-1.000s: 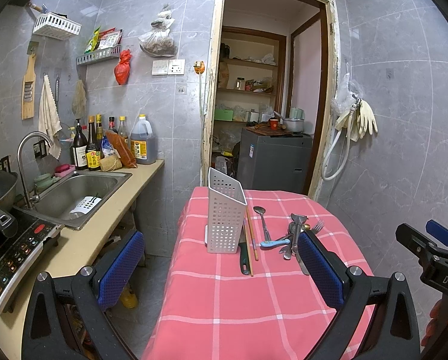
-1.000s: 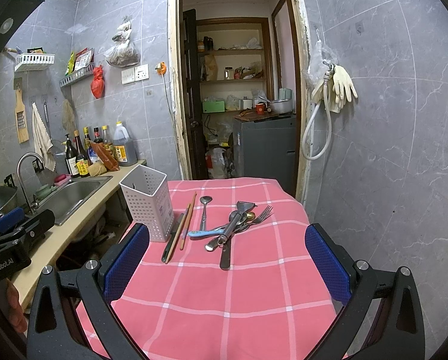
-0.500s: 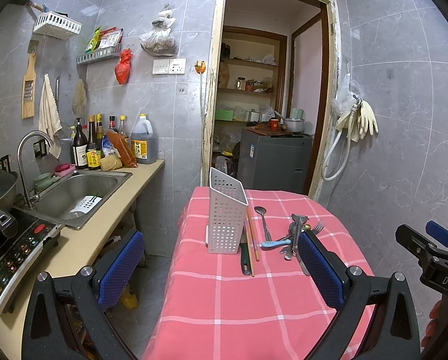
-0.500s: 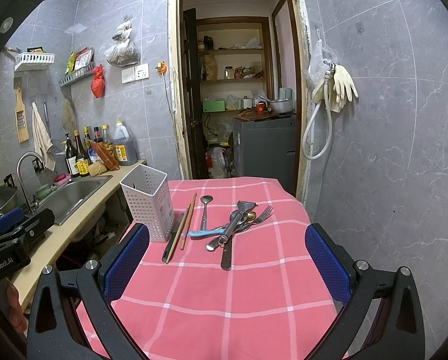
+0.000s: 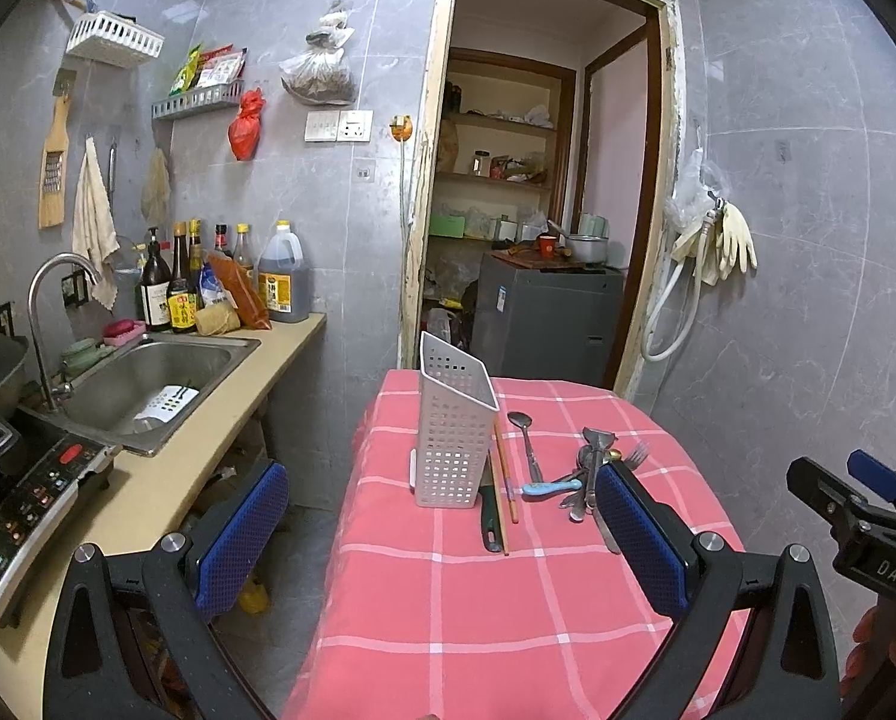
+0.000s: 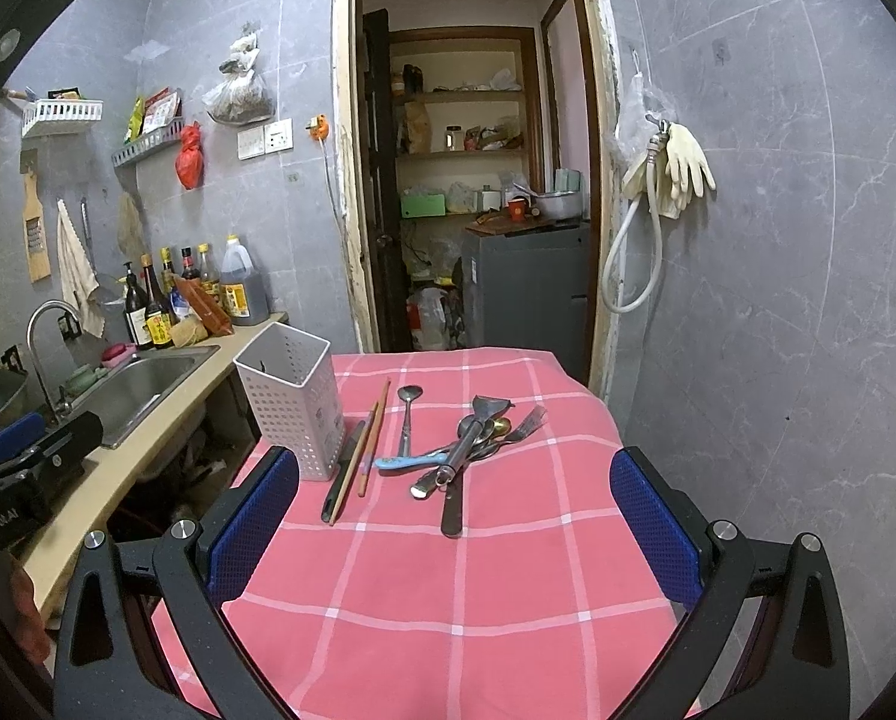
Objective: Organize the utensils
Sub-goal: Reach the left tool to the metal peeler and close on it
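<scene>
A white perforated utensil holder point(image 5: 454, 438) point(image 6: 292, 402) stands upright on the red checked tablecloth point(image 5: 496, 600) point(image 6: 448, 588). Just right of it lie wooden chopsticks point(image 6: 369, 444) point(image 5: 506, 474) and a dark-handled knife point(image 6: 341, 480) point(image 5: 490, 516). A metal spoon point(image 6: 407, 414) point(image 5: 526, 438) lies alone. Further right is a pile point(image 6: 478, 438) point(image 5: 592, 468) holding a fork, spoons, a blue-handled utensil and a spatula. My left gripper point(image 5: 442, 546) is open and empty, well short of the holder. My right gripper point(image 6: 454, 528) is open and empty, short of the pile.
A counter point(image 5: 166, 480) with a steel sink point(image 5: 148, 390), tap, bottles and an induction cooker point(image 5: 22, 492) runs along the left. A gap separates it from the table. A doorway point(image 6: 478, 180) with a grey appliance lies beyond. A tiled wall point(image 6: 778, 300) with hanging gloves is at right.
</scene>
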The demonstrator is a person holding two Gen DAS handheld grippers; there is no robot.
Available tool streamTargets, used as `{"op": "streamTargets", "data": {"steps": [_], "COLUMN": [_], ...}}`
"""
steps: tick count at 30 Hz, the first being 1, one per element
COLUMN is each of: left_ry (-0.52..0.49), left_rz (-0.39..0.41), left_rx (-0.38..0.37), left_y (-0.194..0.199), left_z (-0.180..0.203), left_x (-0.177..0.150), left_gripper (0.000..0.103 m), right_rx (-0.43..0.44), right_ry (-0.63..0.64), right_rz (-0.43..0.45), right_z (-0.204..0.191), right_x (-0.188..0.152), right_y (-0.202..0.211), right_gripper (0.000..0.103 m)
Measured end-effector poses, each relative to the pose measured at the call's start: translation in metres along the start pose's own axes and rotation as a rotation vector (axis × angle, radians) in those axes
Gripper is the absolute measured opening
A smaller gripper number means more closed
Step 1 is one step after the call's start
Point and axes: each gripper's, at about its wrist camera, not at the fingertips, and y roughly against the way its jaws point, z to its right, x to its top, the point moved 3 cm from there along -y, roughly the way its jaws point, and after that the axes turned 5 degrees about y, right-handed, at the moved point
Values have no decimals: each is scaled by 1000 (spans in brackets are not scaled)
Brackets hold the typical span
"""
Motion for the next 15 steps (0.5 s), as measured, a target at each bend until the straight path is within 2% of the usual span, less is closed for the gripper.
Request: {"op": "streamTargets", "data": {"steps": [7, 11, 13, 15], "left_ry": [-3, -11, -12, -19], "left_rz": [-43, -85, -104, -130], "left_rx": [-54, -103, -136, -159], "left_y": [-29, -49, -60, -75], "left_z": [-6, 15, 25, 39], "left_x": [10, 17, 18, 19], "left_gripper": [103, 102, 100, 92], "right_rx": [21, 65, 80, 93], "right_ry": [37, 37, 37, 45], "right_rz": [-18, -38, -54, -67], "right_z": [10, 29, 41, 51], "right_x": [13, 28, 34, 41], "right_y": [-5, -14, -23, -36], "right_gripper": [102, 102, 102, 102]}}
